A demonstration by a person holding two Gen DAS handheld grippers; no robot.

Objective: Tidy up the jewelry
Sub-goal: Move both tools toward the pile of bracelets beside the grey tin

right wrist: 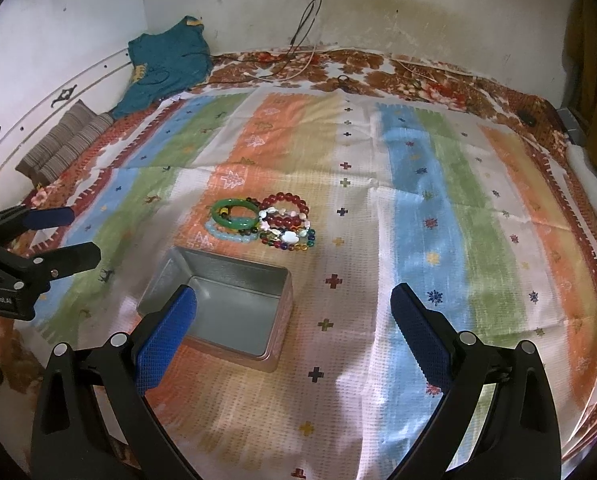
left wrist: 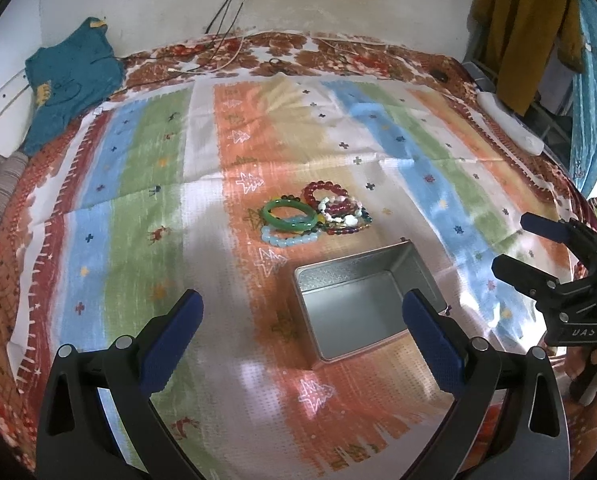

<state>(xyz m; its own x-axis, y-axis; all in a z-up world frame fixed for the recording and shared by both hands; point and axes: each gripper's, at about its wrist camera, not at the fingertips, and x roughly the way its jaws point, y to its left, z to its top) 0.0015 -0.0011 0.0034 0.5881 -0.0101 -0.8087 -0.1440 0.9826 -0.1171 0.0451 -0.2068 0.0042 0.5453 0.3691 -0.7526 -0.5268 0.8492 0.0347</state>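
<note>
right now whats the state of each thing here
left gripper: jaws open, empty, above the cloth
right gripper: jaws open, empty
metal tin: lid off, nothing inside, upright on the cloth
green bangle: lying flat, in the pile beyond the tin
beaded bracelets: heaped together, overlapping, outside the tin
striped cloth: spread flat, creased

Both wrist views look down-forward, near; left from left, right from right; share tin (left wrist: 358, 308) (right wrist: 226, 304), bracelets (left wrist: 318, 216) (right wrist: 266, 224).

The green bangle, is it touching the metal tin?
Apart. The right wrist view shows striped cloth between the green bangle and the metal tin.
</note>
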